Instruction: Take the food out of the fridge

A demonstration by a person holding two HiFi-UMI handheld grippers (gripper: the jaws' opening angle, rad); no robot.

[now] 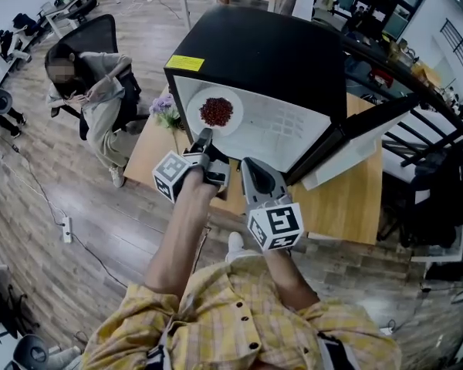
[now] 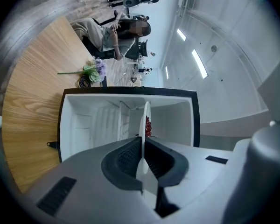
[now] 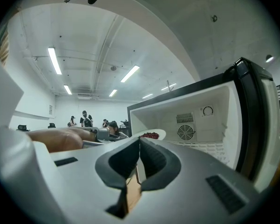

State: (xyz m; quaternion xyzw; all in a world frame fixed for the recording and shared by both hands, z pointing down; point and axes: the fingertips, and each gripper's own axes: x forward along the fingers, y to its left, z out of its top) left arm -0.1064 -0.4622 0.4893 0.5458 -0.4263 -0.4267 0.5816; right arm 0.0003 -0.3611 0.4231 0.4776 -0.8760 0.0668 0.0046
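Note:
A white plate of red food hangs at the mouth of the open black mini fridge. My left gripper is shut on the plate's near rim. In the left gripper view the plate stands edge-on between the pads of the left gripper, the red food on its right face. My right gripper sits just right of the left one, below the fridge opening, shut with nothing in it. From the right gripper the plate and food show ahead.
The fridge stands on a wooden table, its door swung open to the right. Purple artificial flowers lie at the table's left corner. A person sits on an office chair to the left. A power strip lies on the floor.

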